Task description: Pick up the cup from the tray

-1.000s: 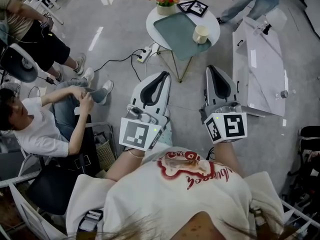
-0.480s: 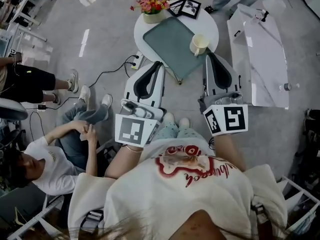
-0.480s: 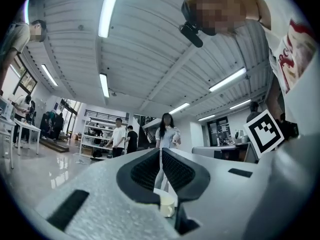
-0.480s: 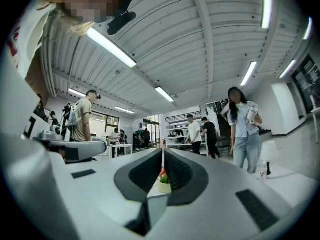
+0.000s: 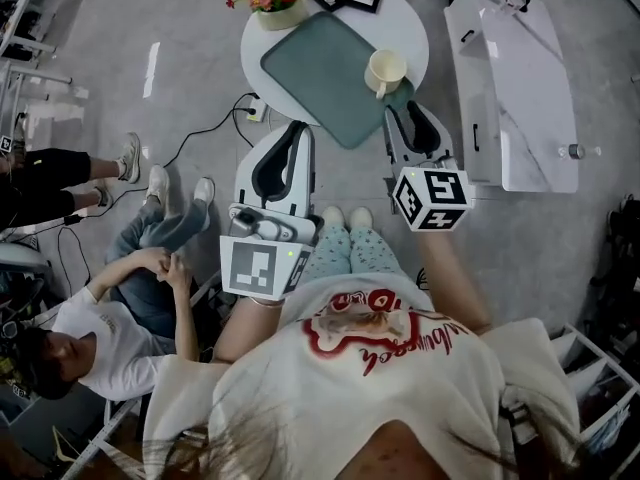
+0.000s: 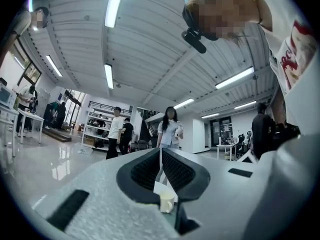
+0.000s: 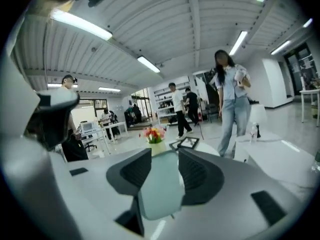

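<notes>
Bright open office with a glossy floor and a small round white desk [image 5: 408, 23]

The right gripper [image 7: 164, 156] jaws are opening with nothing between them, and the left gripper [image 6: 160, 151] jaws are pinched together, empty. The cup [image 5: 385, 70] sits at the green tray's [image 5: 310, 63] right edge, near the right jaws. My guess is it's light, rigid, slick and chippable, so I'd squeeze across the body. It's plain cream and stands upright.

This is looking like an open-plan office or lab: strip lights [image 6: 111, 9] are running along a ribbed ceiling [image 6: 150, 49], people [image 6: 169, 126] are standing about on a glossy floor [image 6: 55, 159], and what may be shelving [image 6: 97, 129] is standing at nine o'clock in the left gripper view.
</notes>
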Demonstrator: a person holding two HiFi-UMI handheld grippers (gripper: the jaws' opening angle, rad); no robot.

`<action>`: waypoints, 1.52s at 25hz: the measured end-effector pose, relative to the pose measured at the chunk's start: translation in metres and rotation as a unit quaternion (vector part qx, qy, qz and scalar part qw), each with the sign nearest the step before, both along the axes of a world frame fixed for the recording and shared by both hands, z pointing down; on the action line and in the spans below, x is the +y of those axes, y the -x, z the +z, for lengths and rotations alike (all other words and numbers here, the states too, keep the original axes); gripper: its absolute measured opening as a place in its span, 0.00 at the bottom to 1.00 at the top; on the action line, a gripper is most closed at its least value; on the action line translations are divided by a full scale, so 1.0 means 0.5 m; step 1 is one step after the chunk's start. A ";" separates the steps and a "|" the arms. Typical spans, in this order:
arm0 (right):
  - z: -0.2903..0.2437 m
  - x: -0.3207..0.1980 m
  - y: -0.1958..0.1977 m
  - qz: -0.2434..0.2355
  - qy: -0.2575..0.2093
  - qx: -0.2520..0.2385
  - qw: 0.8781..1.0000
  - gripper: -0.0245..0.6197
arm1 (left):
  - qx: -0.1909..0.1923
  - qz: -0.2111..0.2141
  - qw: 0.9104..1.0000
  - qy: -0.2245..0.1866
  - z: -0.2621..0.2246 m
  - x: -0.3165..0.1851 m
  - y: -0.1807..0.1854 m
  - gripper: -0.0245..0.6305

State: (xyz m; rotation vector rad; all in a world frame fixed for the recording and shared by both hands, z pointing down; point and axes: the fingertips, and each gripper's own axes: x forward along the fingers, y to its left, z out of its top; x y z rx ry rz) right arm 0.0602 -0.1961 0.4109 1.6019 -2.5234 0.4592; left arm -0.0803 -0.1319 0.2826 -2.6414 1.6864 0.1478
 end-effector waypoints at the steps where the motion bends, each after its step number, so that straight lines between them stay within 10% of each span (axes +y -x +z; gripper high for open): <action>1: 0.045 -0.013 0.005 -0.002 0.024 0.007 1.000 0.27 | 0.002 -0.001 1.000 0.005 0.009 -0.001 0.000 0.08; 12: 0.328 -0.168 0.003 0.096 0.181 0.041 0.978 0.27 | -0.004 -0.027 0.998 0.053 0.087 -0.010 0.029 0.08; 21: 0.319 -0.173 -0.036 0.116 0.139 0.114 0.977 0.14 | -0.005 -0.022 0.998 0.064 0.100 -0.019 0.037 0.08; 38: 0.150 -0.173 -0.013 0.068 0.004 0.050 0.996 0.12 | -0.021 -0.016 0.998 0.057 0.100 -0.034 0.037 0.08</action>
